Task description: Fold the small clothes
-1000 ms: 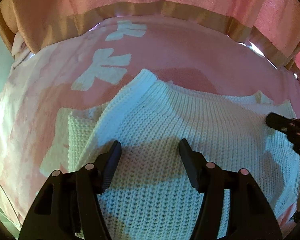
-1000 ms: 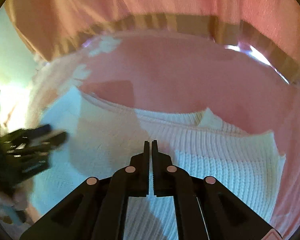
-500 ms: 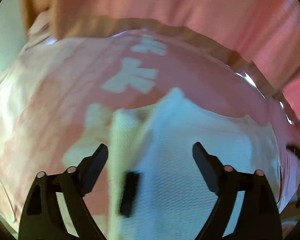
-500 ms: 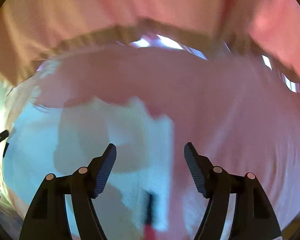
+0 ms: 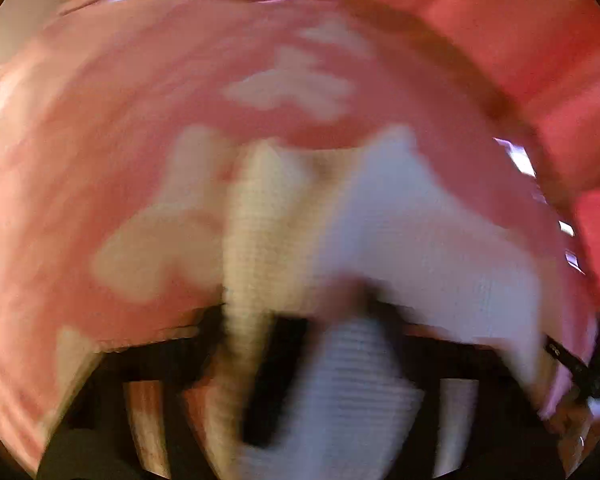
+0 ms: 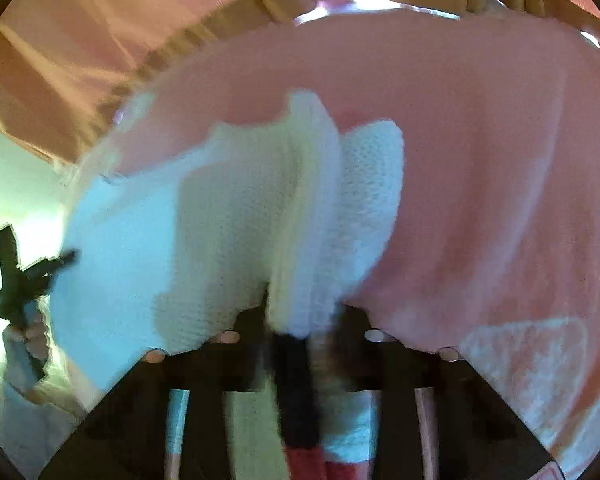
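Observation:
A white knitted sweater (image 6: 235,224) lies on a pink bedspread (image 6: 480,160) with pale bow prints. In the right wrist view my right gripper (image 6: 300,320) is closed on a raised fold of the sweater's right edge. In the left wrist view, which is blurred, my left gripper (image 5: 300,320) has its fingers close together with the sweater's (image 5: 420,240) left edge bunched between them. The left gripper also shows at the far left of the right wrist view (image 6: 19,276).
Pink curtains (image 6: 99,40) hang behind the bed along a tan edge band. A pale bow print (image 5: 291,84) lies beyond the sweater on the bedspread (image 5: 99,120). A textured white patch (image 6: 532,364) lies at the right front.
Both grippers, open half a second ago, have closed on the sweater's opposite side edges. The cloth now rises in folds between the fingers. Both views have shifted and blurred.

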The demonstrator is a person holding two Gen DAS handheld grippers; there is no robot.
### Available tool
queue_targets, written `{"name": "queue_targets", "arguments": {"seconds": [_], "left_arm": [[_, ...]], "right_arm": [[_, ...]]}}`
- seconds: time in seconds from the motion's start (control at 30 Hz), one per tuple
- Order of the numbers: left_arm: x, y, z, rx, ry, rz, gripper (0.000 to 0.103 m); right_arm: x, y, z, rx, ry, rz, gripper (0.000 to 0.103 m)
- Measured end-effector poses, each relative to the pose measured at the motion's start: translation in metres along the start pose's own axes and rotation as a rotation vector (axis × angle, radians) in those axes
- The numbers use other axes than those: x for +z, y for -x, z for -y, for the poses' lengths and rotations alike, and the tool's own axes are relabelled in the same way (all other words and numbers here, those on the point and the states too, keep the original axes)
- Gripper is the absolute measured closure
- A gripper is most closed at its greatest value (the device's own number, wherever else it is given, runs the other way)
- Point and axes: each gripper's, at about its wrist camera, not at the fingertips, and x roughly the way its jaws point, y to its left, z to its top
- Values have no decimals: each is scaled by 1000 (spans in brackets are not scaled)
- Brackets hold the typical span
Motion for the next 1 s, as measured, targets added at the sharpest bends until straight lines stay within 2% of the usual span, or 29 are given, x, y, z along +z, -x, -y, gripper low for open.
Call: {"name": "queue_targets", "arguments": {"seconds": [0.07,0.17,0.23,0.33,0.37,0.43,0.5,0.53,0.63,0.7,0.73,0.8,0.87,0.93,1.0], "left_arm": [[2,15,15,-10,-22,38,81],[10,50,44,-100,-72,129,82],[15,76,62,-160,-99,190,82],[30,81,76,-179,-107,207,82],[35,76,78,-177,-96,197,82],[45,53,79,-157,-87,157,81],[49,14,81,-84,-110,93,81],[49,-13,84,-36,-125,49,80],[43,-51,83,34,-131,2,76],[41,-47,87,55,-141,26,75],[40,-37,91,55,-138,39,74],[33,-19,97,47,-134,85,65],[27,-12,104,63,-153,122,40],[23,-14,109,67,-159,114,40],[19,-21,114,70,-152,106,40]], "right_arm": [[6,21,-15,-13,43,72,86],[19,78,-35,18,77,214,87],[24,105,-45,-2,107,280,87],[33,139,-32,-56,80,346,87],[39,142,-17,-98,48,352,87],[46,133,14,-127,-4,324,87],[52,97,52,-167,-80,252,86],[53,67,73,-174,-122,186,86],[46,20,96,-205,-158,87,80],[47,34,85,-227,-137,125,79],[47,48,78,-222,-126,158,73],[40,86,49,-238,-49,273,68],[32,99,25,-183,29,316,65],[25,89,-1,-120,88,276,65],[30,68,-16,-115,130,230,65]]}}
